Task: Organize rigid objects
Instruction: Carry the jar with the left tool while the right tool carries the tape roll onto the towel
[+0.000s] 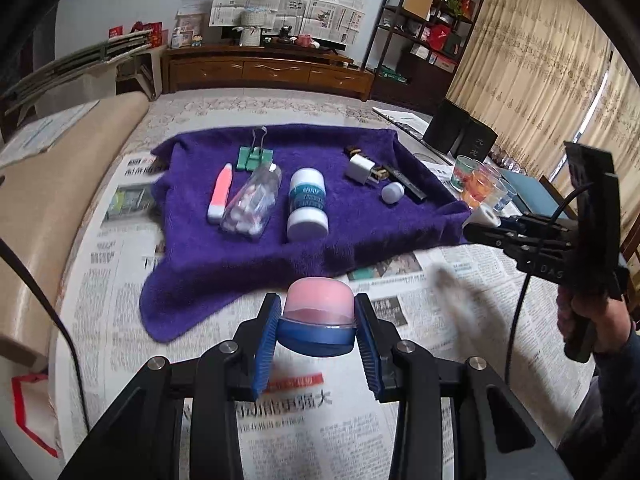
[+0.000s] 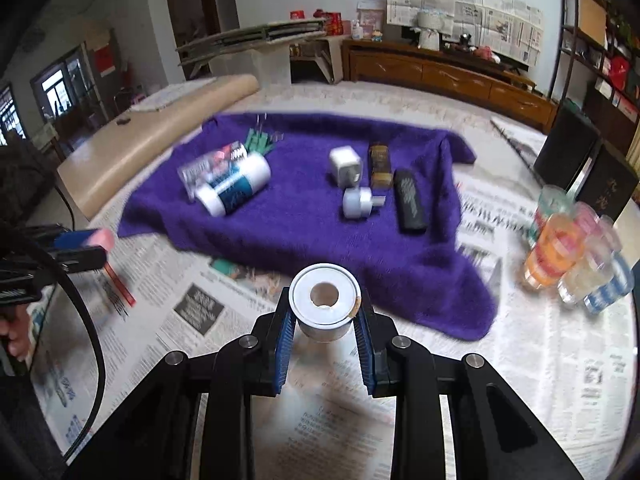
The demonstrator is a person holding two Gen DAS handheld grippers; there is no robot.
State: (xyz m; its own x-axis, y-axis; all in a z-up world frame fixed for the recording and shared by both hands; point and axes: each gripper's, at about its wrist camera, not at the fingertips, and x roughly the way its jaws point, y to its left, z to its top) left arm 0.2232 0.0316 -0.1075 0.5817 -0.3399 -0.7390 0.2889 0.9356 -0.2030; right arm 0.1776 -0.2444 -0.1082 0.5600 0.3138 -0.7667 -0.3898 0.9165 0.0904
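My left gripper (image 1: 316,320) is shut on a small jar with a pink body and blue lid (image 1: 318,316), held above the newspaper just in front of the purple towel (image 1: 240,252). My right gripper (image 2: 325,312) is shut on a white tape roll (image 2: 324,304), held near the towel's front edge (image 2: 360,264). On the towel lie a white bottle (image 1: 306,204), a clear bottle of pills (image 1: 252,204), a pink-and-white tube (image 1: 220,194), a green binder clip (image 1: 256,152), a white charger (image 1: 360,168), a small white cap (image 1: 392,192) and a black bar (image 2: 409,202).
Newspaper (image 1: 320,420) covers the table. Several coloured glasses (image 2: 568,252) stand at the right, with black boxes (image 2: 580,160) behind them. A beige roll (image 2: 152,140) lies along the left edge. A black cable (image 1: 60,320) hangs at the left.
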